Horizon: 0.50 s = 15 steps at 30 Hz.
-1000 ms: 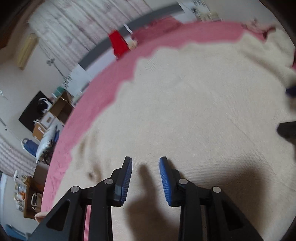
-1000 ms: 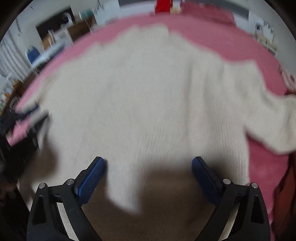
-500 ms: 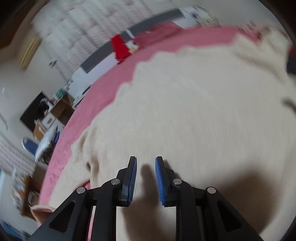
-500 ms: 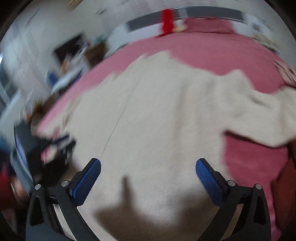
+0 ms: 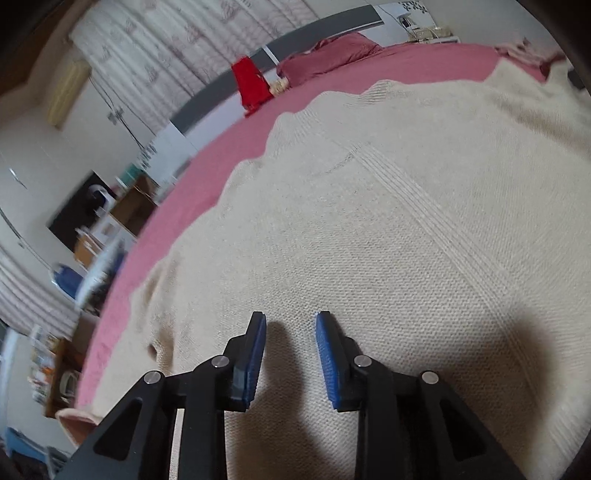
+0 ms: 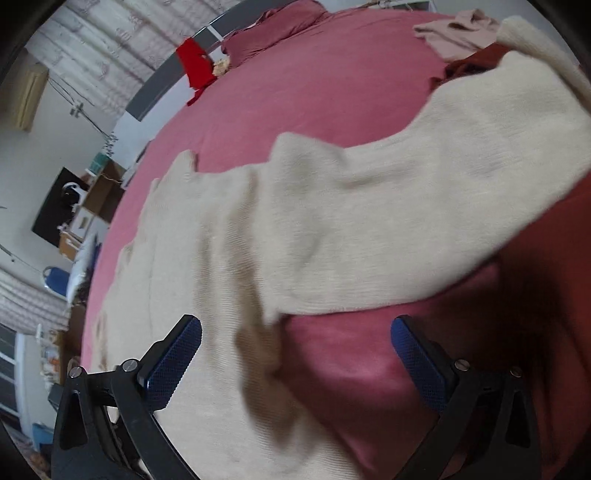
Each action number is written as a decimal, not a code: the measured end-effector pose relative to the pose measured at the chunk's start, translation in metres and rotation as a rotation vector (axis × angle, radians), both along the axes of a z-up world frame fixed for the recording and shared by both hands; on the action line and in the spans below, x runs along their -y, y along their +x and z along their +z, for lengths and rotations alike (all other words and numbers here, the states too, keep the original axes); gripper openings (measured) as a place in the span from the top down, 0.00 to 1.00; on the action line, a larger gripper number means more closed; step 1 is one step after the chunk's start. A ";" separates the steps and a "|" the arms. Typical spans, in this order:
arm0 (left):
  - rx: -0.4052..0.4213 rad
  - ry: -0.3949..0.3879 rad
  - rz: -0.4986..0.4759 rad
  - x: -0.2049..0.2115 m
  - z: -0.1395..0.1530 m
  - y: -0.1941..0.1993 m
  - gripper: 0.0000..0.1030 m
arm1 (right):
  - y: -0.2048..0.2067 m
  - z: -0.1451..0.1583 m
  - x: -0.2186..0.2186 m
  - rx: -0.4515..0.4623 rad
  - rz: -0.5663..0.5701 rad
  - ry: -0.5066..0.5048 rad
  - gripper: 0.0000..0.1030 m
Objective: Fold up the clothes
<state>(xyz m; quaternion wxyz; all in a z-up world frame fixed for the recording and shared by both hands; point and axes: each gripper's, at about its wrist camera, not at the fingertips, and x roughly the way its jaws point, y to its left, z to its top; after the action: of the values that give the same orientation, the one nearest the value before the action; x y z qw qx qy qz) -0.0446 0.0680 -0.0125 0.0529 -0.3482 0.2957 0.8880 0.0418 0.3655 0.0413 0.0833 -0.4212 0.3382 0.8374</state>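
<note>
A cream knitted sweater [image 5: 388, 229] lies spread flat on a pink bedspread [image 5: 207, 184]. My left gripper [image 5: 290, 325] hovers just over the sweater's body near its left edge; its jaws are opening and nothing is pinched between them. In the right wrist view the sweater [image 6: 229, 258] runs down the left, with one sleeve [image 6: 424, 192] stretching toward the upper right. My right gripper [image 6: 295, 332] stands wide open above the spot where that sleeve joins the body, over cream knit and bare pink bedspread [image 6: 332, 92]. Nothing is held.
A heap of pinkish and rust-coloured clothes [image 6: 458, 33] lies at the sleeve's far end. A red cloth [image 6: 195, 70] hangs on the grey headboard beside pillows [image 6: 277, 26]. Boxes and furniture [image 5: 118, 210] crowd the floor left of the bed.
The right gripper swung rightward from over the sweater's middle to the sleeve joint, rolling as it went. The left gripper narrowed, then widened again, hardly moving.
</note>
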 end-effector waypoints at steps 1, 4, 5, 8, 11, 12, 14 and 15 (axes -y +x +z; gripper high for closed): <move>0.012 0.027 -0.004 0.005 0.006 -0.006 0.70 | -0.001 -0.002 -0.001 -0.008 -0.034 -0.012 0.00; -0.062 0.037 0.058 0.026 0.018 -0.007 0.70 | -0.002 -0.003 -0.010 -0.029 -0.117 -0.048 0.00; -0.076 0.031 0.081 0.032 0.019 -0.010 0.70 | -0.003 0.006 -0.016 -0.043 -0.119 -0.038 0.00; 0.017 0.040 0.177 0.058 -0.008 -0.026 0.68 | -0.007 0.035 -0.035 -0.093 -0.126 0.030 0.00; -0.023 0.048 0.163 0.058 -0.008 -0.018 0.68 | -0.014 0.081 -0.070 -0.090 -0.137 0.267 0.00; -0.038 0.011 0.164 0.052 -0.011 -0.016 0.68 | -0.015 0.093 -0.083 -0.077 -0.146 0.326 0.00; -0.062 -0.037 0.162 0.044 -0.015 -0.016 0.69 | -0.008 0.109 -0.122 -0.031 -0.212 0.417 0.00; -0.075 -0.064 0.161 0.040 -0.017 -0.014 0.70 | -0.004 0.117 -0.142 -0.008 -0.245 0.463 0.00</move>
<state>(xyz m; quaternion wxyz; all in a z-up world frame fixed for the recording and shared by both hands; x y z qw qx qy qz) -0.0590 0.0277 -0.0291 -0.0410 -0.3391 0.2966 0.8918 0.0378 0.5072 0.1588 0.2772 -0.3434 0.1864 0.8778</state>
